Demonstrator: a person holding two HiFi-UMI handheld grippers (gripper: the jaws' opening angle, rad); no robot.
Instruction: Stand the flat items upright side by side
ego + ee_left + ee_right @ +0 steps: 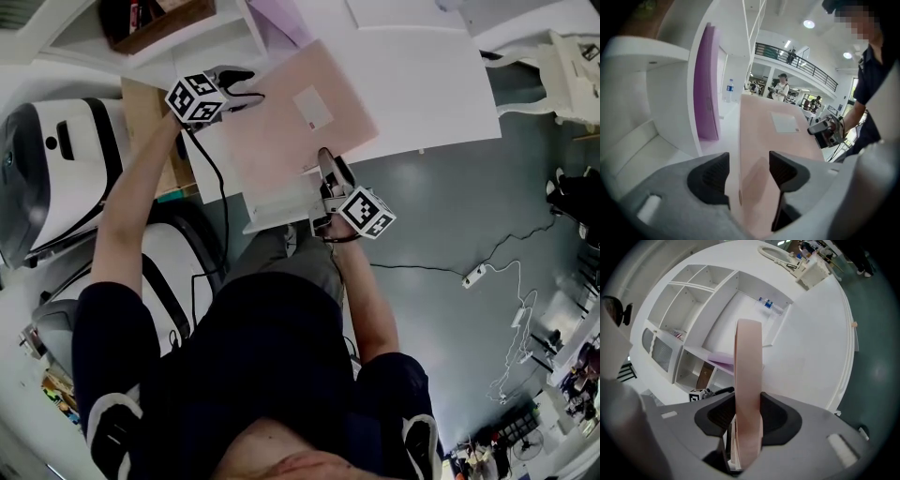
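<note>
A thin pink book with a pale label is held tilted above the white table. My right gripper is shut on its near edge; in the right gripper view both pads press the book at the gripper. My left gripper is at the book's far left corner. In the left gripper view the book lies between that gripper's pads, the left pad at its edge, the right pad a little off its face. A purple flat item stands upright in a white shelf compartment.
The white shelf unit has several open compartments; a brown board leans in a lower one. A water bottle stands at the back. A white chair and a power strip with cable are on the right.
</note>
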